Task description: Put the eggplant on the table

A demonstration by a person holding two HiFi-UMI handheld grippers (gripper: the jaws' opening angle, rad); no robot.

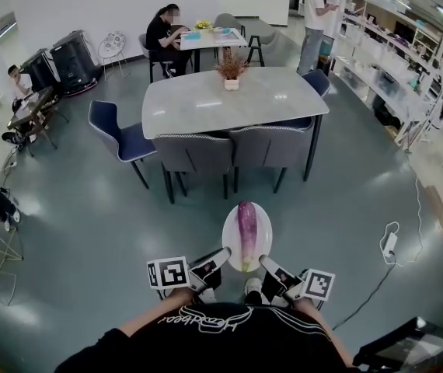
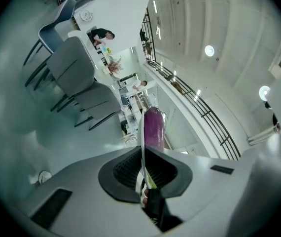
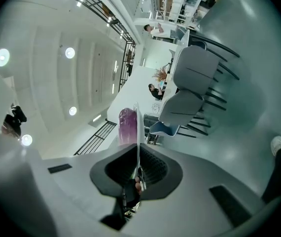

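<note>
Open office floor (image 1: 89,231) is filling most of the head view; grey dining table (image 1: 206,103) is standing in the upper centre of the frame, with grey chairs (image 1: 194,154) tucked along its near edge and a small potted plant (image 1: 231,70) at its far side.

- Eggplant (image 1: 246,225) is lying lengthwise on a white plate (image 1: 230,243), lower centre of frame, well apart from the table.
- Left gripper (image 1: 223,253) is clamping the plate's lower left rim; right gripper (image 1: 266,261) is clamping its lower right rim.
- Left gripper view: jaws are closing on the thin plate edge (image 2: 142,147), with the eggplant (image 2: 153,127) showing just beyond.
- Right gripper view: same picture, jaws pinching the plate edge (image 3: 137,132), eggplant (image 3: 127,125) beside it.

Judgement: the carry step is in hand; nothing is set down yet. The next move is calling for an approach to the table with the plate kept level so the eggplant is not rolling off, and for a side of the table not blocked by chairs.
</note>
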